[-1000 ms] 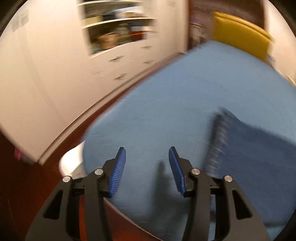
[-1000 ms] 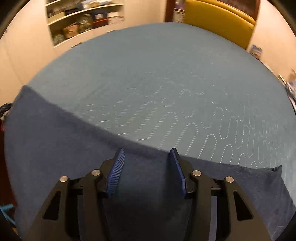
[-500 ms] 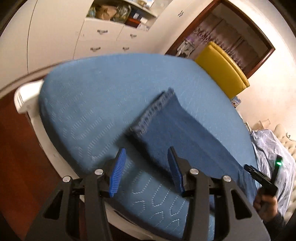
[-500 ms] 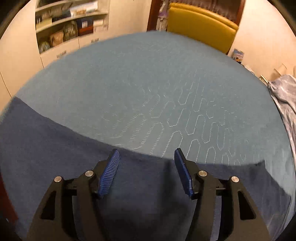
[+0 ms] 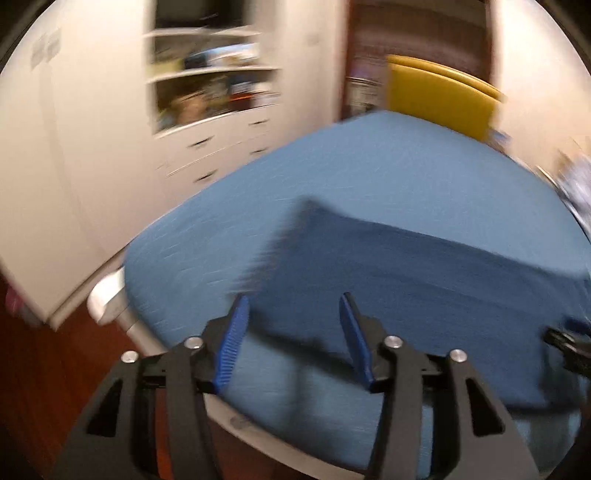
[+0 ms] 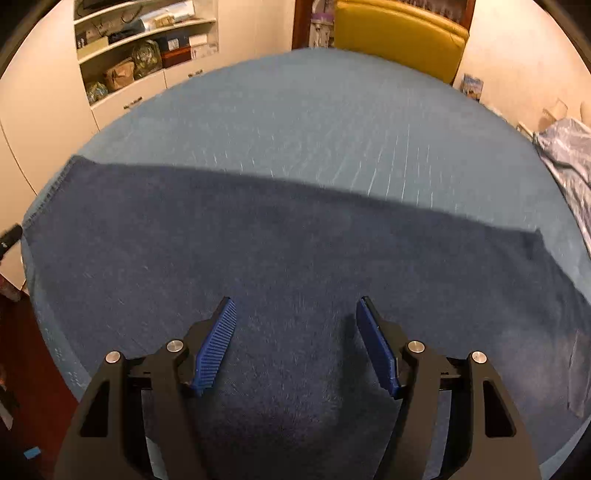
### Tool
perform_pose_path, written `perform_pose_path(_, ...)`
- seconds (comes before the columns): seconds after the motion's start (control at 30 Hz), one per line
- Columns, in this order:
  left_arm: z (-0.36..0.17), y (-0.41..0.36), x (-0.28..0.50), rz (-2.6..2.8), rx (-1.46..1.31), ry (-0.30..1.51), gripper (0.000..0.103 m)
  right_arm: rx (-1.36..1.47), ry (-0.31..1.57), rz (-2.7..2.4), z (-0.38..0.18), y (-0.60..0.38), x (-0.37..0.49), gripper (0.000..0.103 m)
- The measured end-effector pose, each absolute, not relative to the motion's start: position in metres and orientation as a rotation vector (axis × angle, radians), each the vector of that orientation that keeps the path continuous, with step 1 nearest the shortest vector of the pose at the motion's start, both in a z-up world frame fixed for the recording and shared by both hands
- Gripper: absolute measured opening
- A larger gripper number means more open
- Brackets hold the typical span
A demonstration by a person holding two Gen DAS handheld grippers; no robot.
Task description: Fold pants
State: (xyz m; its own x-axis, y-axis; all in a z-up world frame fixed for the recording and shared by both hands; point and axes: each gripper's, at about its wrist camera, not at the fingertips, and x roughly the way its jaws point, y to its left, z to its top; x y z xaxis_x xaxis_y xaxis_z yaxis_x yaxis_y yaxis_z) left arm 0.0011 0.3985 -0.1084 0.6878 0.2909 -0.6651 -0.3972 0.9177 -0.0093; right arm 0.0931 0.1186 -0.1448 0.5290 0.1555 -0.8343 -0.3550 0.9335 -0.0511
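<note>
A pair of dark blue pants (image 6: pixel 295 266) lies flat on a bed covered by a lighter blue quilted bedspread (image 6: pixel 314 122), filling the middle and lower part of the right wrist view and the centre-right of the blurred left wrist view. The garment reads as a single long band, which suggests the legs are already laid one over the other lengthwise; the shortening folds across that length appear not yet made, so the job looks roughly at its midpoint. Its long axis runs left to right across the right wrist frame, with a stitched hem edge (image 6: pixel 44 206) at the left of the frame and the other end reaching the right edge, where the detail is too dark to tell waistband from cuff. The right gripper (image 6: pixel 295 332) hovers over the middle of the cloth, its blue fingers spread wide and holding nothing. The left gripper (image 5: pixel 293 325) sits at the lower centre of its own frame near the hem corner, fingers likewise apart and empty. A yellow chair (image 6: pixel 399 33) and white shelving (image 6: pixel 140 55) stand beyond the bed at the top of the frame.
</note>
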Motion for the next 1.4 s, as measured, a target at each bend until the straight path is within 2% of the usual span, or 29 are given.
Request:
perform_pose_path(0.1,-0.103,0.341,0.013,0.239,-0.068,0.713,0.054,-0.23,0.951,0.29,-0.15,0.117,0.09,0.073)
perform_pose_path(0.27,-0.117,0.278,0.043,0.053,-0.028,0.743,0.054,-0.214,0.944,0.293,-0.154,0.113,0.088,0.074)
perform_pose_path(0.43,-0.158,0.264,0.07,0.039,-0.028,0.853,0.067,-0.204,0.944,0.305,-0.155,0.106,0.088,0.076)
perform_pose_path(0.5,-0.159,0.258,0.066,0.059,0.0,0.844,0.084,-0.196,0.946,0.309,-0.156,0.103,0.089,0.078)
perform_pose_path(0.6,-0.163,0.26,0.067,0.083,-0.006,0.844,0.093,-0.196,0.945,0.291,-0.156,0.102,0.088,0.082)
perform_pose_path(0.77,-0.16,0.266,0.067,0.096,-0.003,0.849,0.095,-0.141,0.985,0.313,-0.143,0.092,0.093,0.082)
perform_pose_path(0.83,-0.16,0.269,0.07,0.088,-0.003,0.859,0.092,-0.137,0.923,0.3,-0.128,0.077,0.081,0.082)
perform_pose_path(0.9,-0.157,0.277,0.072,0.08,-0.017,0.861,0.085,-0.141,0.892,0.298,-0.121,0.066,0.071,0.082)
perform_pose_path(1.1,-0.151,0.312,0.084,0.067,-0.048,0.873,0.062,-0.113,0.969,0.275,-0.143,0.038,0.064,0.079)
perform_pose_path(1.23,-0.148,0.348,0.104,0.115,-0.076,0.925,0.057,-0.171,0.961,0.259,-0.153,0.047,0.061,0.079)
perform_pose_path(1.27,-0.145,0.354,0.107,0.129,-0.075,0.929,0.047,-0.17,0.962,0.257,-0.154,0.047,0.061,0.079)
perform_pose_path(1.3,-0.141,0.356,0.111,0.175,-0.049,0.928,0.03,-0.151,0.967,0.259,-0.155,0.045,0.061,0.079)
perform_pose_path(1.33,-0.134,0.354,0.114,0.214,-0.02,0.915,0.026,-0.145,0.967,0.263,-0.156,0.045,0.062,0.079)
perform_pose_path(1.4,-0.118,0.336,0.12,0.113,-0.029,0.881,0.026,-0.158,0.961,0.26,-0.157,0.047,0.06,0.079)
